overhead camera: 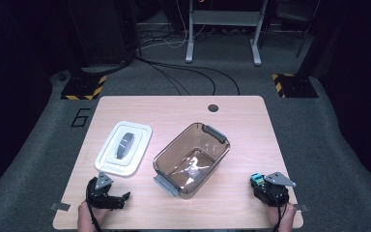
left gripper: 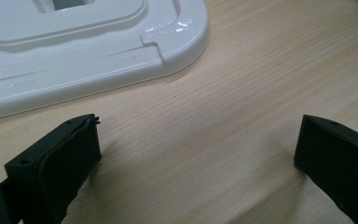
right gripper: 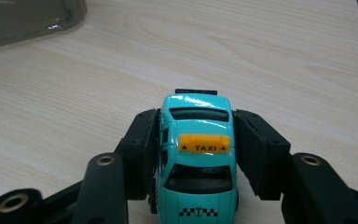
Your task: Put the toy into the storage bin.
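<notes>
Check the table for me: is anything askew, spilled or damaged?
Nothing stands out. The brown bin sits open and upright, its white lid flat beside it. The right hand-held gripper is shut on the teal toy taxi; the left hand-held gripper is open over bare table.

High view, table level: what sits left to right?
Left gripper → white lid → clear brown container → teal toy taxi in the right gripper.

Overhead light falls on the surface (overhead camera: 125, 203) while the surroundings stay dark. Glare marks the clear container (overhead camera: 193, 166) floor and the white lid (left gripper: 177, 42). Both gripper views are soft-focused.
</notes>
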Demonstrator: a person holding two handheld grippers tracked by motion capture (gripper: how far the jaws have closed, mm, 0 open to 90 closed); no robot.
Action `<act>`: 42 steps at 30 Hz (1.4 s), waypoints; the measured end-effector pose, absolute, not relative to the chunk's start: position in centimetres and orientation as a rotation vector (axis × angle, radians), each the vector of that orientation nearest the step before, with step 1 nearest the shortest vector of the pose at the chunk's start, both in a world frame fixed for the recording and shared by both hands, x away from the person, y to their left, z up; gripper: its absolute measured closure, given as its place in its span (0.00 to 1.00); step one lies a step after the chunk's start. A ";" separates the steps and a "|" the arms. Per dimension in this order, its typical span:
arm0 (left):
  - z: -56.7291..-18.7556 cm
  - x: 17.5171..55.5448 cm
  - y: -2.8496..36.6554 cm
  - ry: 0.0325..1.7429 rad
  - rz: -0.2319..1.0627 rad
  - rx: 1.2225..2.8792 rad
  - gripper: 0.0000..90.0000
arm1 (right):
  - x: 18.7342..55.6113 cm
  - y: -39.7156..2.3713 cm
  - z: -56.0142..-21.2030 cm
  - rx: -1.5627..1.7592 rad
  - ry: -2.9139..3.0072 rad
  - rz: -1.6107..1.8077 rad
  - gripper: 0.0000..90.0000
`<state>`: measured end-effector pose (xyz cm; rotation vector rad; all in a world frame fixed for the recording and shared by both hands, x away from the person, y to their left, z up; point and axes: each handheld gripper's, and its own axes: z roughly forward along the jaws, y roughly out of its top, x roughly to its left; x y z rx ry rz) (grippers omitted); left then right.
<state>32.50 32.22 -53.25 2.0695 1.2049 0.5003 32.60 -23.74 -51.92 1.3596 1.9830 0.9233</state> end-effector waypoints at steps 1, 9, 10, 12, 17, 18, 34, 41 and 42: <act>-53.2 32.5 32.2 1.203 0.503 2.071 0.00 | 32.6 -23.7 -51.9 1.368 1.981 0.929 0.56; -53.2 32.5 32.2 1.203 0.503 2.071 0.00 | 32.2 -23.7 -51.2 1.354 1.949 0.953 0.56; -53.2 32.5 32.2 1.203 0.503 2.071 0.00 | 32.1 -23.7 -51.1 1.358 1.943 0.955 0.56; -53.2 32.5 32.2 1.203 0.503 2.071 0.00 | 32.0 -23.8 -50.9 1.351 1.935 0.966 0.56; -53.2 32.5 32.3 1.207 0.505 2.068 0.00 | 31.7 -23.8 -50.4 1.349 1.907 0.996 0.56; -53.2 32.6 32.3 1.207 0.505 2.069 0.00 | 31.7 -23.8 -50.3 1.342 1.905 0.998 0.56; -53.2 32.6 32.3 1.204 0.507 2.071 0.00 | 31.8 -23.2 -48.5 1.307 1.896 1.025 0.56; -53.2 32.6 32.3 1.204 0.508 2.071 0.00 | 32.2 -22.9 -47.9 1.293 1.911 1.032 0.56; -53.2 32.6 32.3 1.204 0.508 2.071 0.00 | 32.3 -22.8 -47.7 1.286 1.917 1.035 0.56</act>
